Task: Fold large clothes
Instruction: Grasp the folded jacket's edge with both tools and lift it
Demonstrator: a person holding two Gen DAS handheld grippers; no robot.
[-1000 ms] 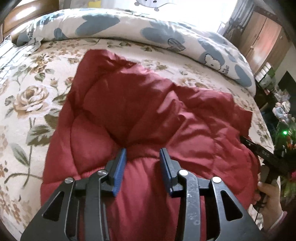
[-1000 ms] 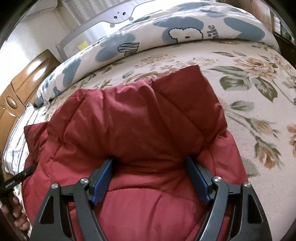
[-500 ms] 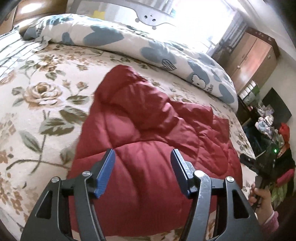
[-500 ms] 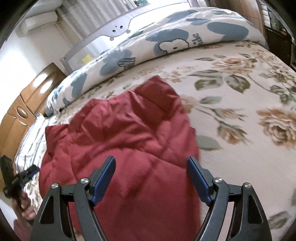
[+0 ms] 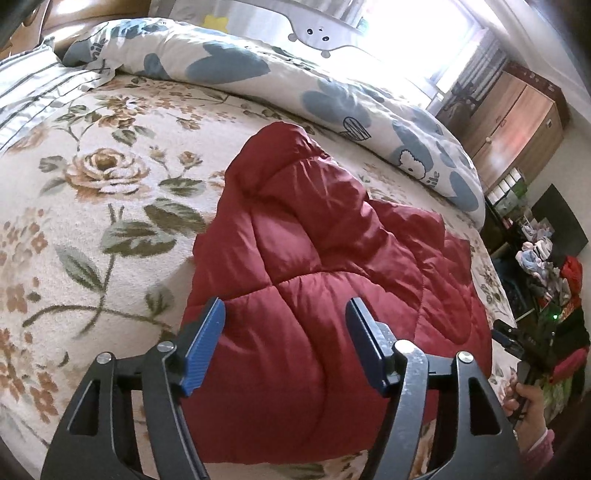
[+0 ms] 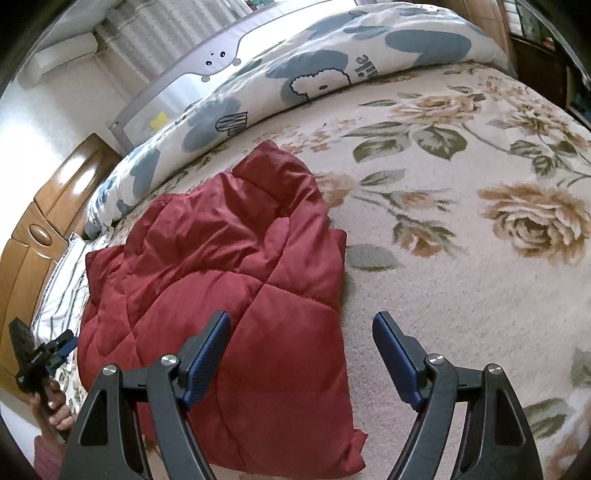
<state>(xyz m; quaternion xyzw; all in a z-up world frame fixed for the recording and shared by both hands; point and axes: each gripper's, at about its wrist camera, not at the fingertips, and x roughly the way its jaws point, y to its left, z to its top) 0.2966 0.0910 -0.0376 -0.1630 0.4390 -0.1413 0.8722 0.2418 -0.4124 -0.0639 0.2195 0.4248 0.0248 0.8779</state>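
Note:
A dark red quilted garment (image 5: 325,258) lies folded in a puffy heap on the floral bed cover (image 5: 92,221). My left gripper (image 5: 286,308) hovers over its near left part. Its jaws are opening, and no fabric is pinched between them. In the right wrist view the same garment (image 6: 229,258) fills the lower left. My right gripper (image 6: 302,318) stands open over its near right edge and the bare cover (image 6: 461,184), gripping nothing. Each view shows the other gripper at its rim, held in a hand: the right gripper (image 5: 517,343) and the left gripper (image 6: 40,358).
A white duvet with blue patches (image 5: 295,85) is rolled along the far side of the bed, before a grey guard rail (image 5: 317,29). A striped pillow (image 5: 29,85) and a wooden headboard (image 6: 48,221) are at one end. A wooden wardrobe (image 5: 517,122) and clutter stand beyond the other.
Both grippers have drawn back and lifted off the red garment, which now lies farther from them. The left jaws have spread wider and no longer press into the fabric.

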